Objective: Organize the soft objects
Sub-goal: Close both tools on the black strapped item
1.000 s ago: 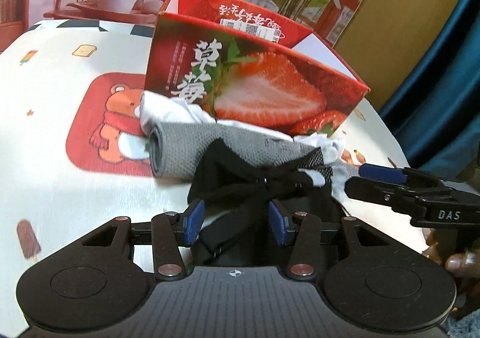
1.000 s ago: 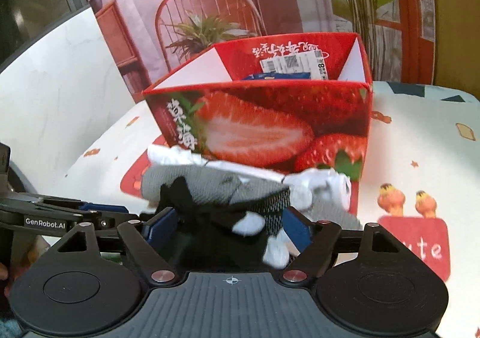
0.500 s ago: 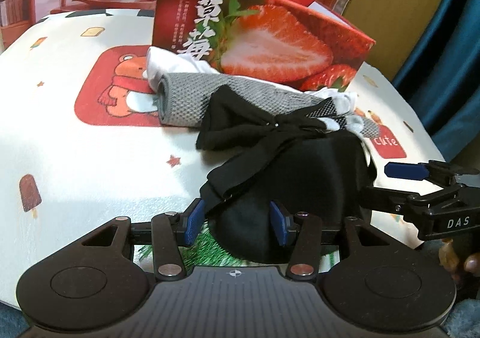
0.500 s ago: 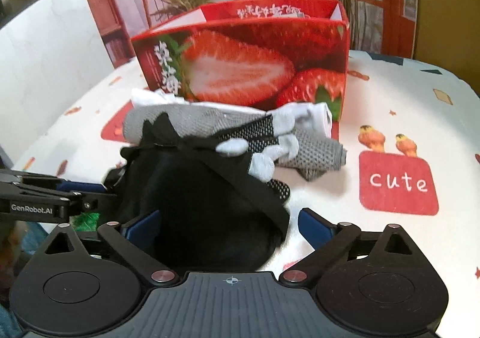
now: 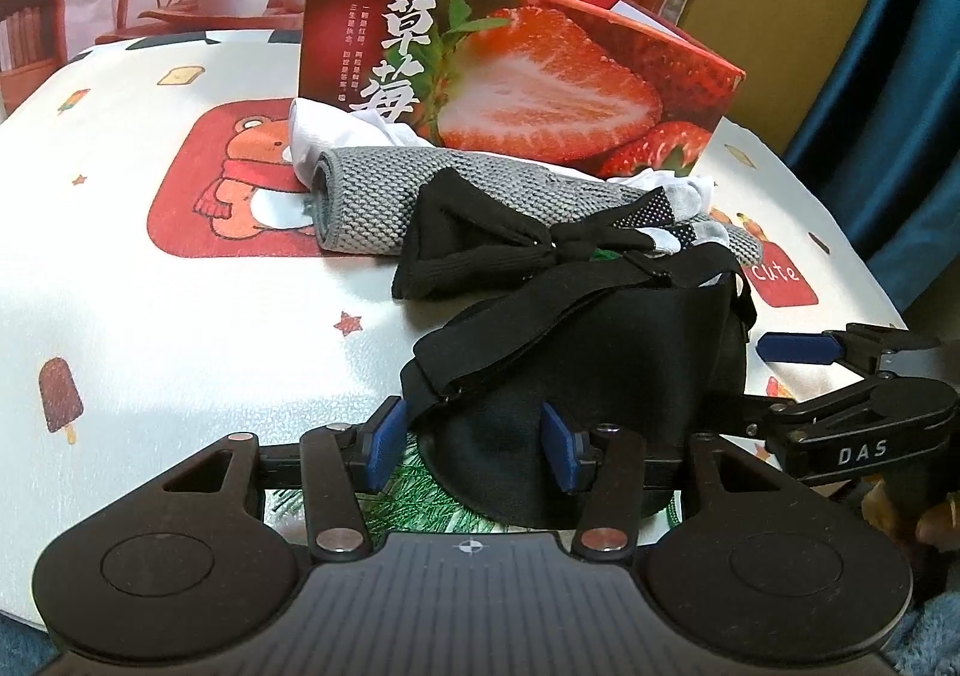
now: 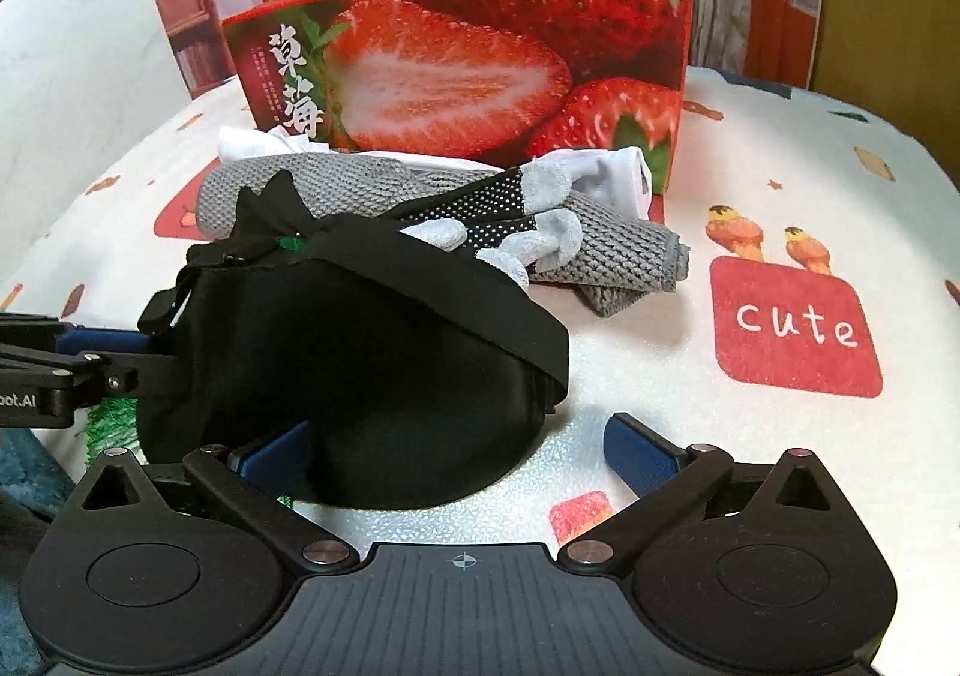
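A black sleep mask (image 5: 600,364) (image 6: 360,364) with a wide strap lies on the table in front of a pile of soft things. My left gripper (image 5: 471,451) (image 6: 150,358) is shut on the mask's end, its blue pads pressing the fabric. My right gripper (image 6: 459,454) (image 5: 744,376) is opening: its left pad still touches the mask's rim and the right pad stands apart on bare table. The pile holds a grey knitted roll (image 5: 372,196) (image 6: 612,250), a black sock (image 5: 474,238), a dotted glove (image 6: 480,208) and a white cloth (image 5: 318,130) (image 6: 618,172).
A red strawberry box (image 5: 540,76) (image 6: 480,64), open at the top, stands right behind the pile. Something green and fringed (image 5: 420,496) (image 6: 108,418) peeks out under the mask. The table's cartoon-print cloth (image 5: 180,316) ends close to both grippers. Potted plants and a blue curtain lie beyond.
The mask came down from in front of the pile onto the table near the front edge. My right gripper opened wide and let go of it. The left gripper kept its hold.
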